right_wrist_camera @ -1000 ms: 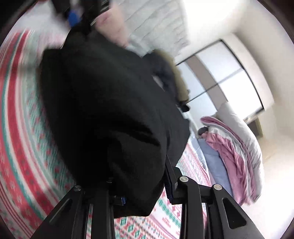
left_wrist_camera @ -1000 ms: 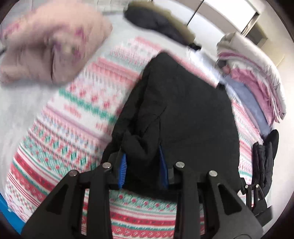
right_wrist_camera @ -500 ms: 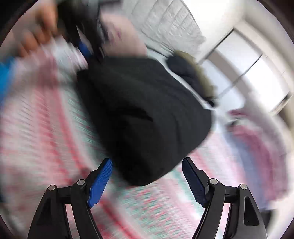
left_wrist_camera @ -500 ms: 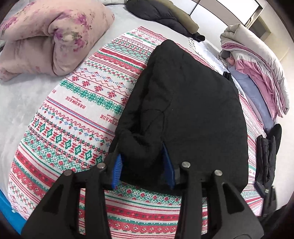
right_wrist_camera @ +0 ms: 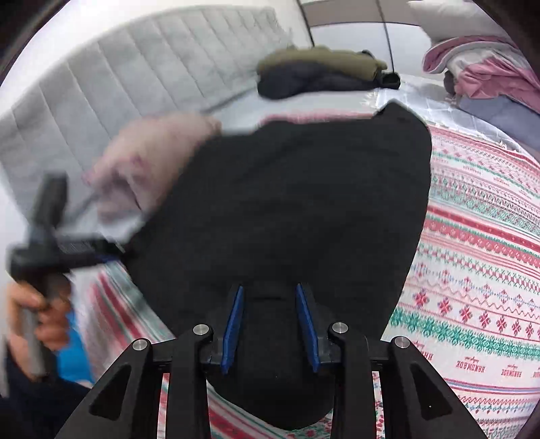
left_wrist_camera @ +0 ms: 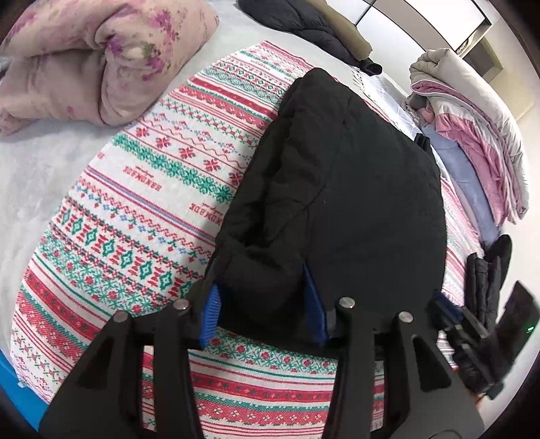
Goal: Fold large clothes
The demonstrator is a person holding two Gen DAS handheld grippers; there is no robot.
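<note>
The black padded jacket point(left_wrist_camera: 341, 189) lay flat on the patterned blanket point(left_wrist_camera: 141, 216) spread over the bed, its near hem toward the person and its far end toward the headboard point(right_wrist_camera: 141, 77). The garment appeared thick, quilted and soft; it would likely drape and sag under its own weight, and its smooth shell could slip from a shallow pinch. The left tongs point(left_wrist_camera: 263, 304) were closed on a bunched fold at the near left corner of the hem, with fabric filling the gap between the blue pads point(left_wrist_camera: 209, 314). The right tongs point(right_wrist_camera: 270, 324) straddled the hem at the other near corner, with black cloth between the pads; whether they were clamped could not be told from either view. A deep bite at both hem corners would suit the next fold. A floral pillow point(left_wrist_camera: 101, 57) lay beyond the blanket to the left, another dark jacket point(left_wrist_camera: 303, 27) rested near the headboard, and folded bedding point(left_wrist_camera: 472, 111) was stacked at the right.
</note>
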